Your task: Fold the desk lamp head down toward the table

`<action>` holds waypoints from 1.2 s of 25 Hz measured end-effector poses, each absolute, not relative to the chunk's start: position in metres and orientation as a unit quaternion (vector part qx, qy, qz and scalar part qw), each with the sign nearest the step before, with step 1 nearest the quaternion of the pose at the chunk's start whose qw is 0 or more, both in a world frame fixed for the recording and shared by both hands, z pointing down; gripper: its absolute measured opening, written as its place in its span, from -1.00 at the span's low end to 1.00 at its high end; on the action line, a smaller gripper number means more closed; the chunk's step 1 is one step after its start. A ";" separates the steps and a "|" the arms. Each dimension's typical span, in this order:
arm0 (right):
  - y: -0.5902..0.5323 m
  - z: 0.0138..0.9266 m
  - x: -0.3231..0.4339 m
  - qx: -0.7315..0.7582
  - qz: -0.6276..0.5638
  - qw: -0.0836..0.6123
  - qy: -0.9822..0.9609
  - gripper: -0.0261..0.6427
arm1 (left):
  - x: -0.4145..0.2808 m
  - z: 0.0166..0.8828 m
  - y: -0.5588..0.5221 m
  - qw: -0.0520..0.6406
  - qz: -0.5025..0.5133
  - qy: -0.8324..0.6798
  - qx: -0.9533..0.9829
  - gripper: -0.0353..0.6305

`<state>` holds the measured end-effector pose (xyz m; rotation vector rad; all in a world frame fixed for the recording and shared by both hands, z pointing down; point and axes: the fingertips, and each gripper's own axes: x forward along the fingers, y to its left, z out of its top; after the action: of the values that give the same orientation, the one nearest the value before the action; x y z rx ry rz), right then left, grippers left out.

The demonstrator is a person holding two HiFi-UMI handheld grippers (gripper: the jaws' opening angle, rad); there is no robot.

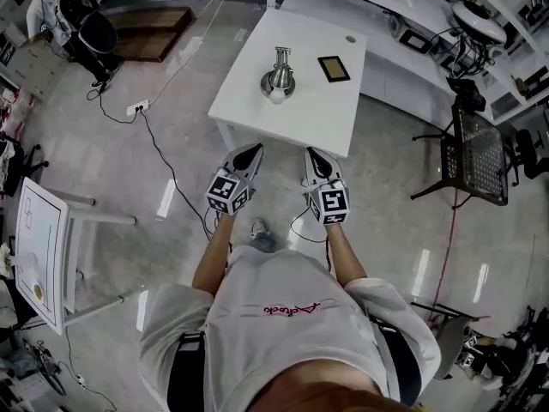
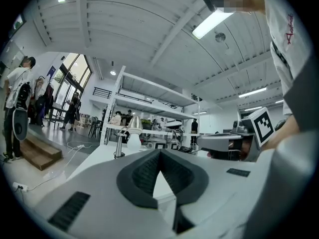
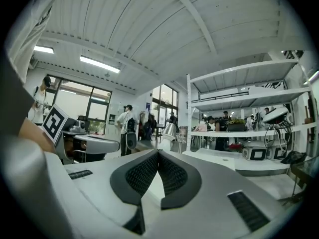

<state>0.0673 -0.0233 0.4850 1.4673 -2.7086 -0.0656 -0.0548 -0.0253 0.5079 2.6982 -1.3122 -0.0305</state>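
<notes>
Silver metal desk lamp [image 1: 278,77]: stands near the middle of the white square table [image 1: 257,110], stem upright, shade and white bulb on the side facing the person – not yet folded down.
Black flat slab [image 1: 334,68]: lies on the same table, just to the right of the lamp, apart from it.
Left gripper [image 1: 256,148]: jaws fully together, nothing between them; held level, pointing at the table's near edge.
Right gripper [image 1: 310,151]: likewise closed and empty, level, beside its partner.
Key relation: the lamp lies straight ahead of both tools, on a line running between them, with the table's near edge and bare tabletop in between; neither hand is clearly nearer.
Gripper views: the lamp [image 2: 133,126] shows just left of the left jaws' line, and its shade [image 3: 170,130] just right of the right jaws' line.
Judgement: approach phase – the jaws probably have to open before either can take the shade.
</notes>
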 end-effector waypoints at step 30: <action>-0.154 0.513 0.040 0.508 -0.010 0.050 -0.860 -0.94 | -0.106 0.541 -0.169 0.095 0.003 -0.413 0.906 -0.83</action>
<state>0.0402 -0.1541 0.5129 1.5456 -2.6184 -0.0304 -0.1057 -0.1695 0.5410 2.6841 -1.2247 0.0102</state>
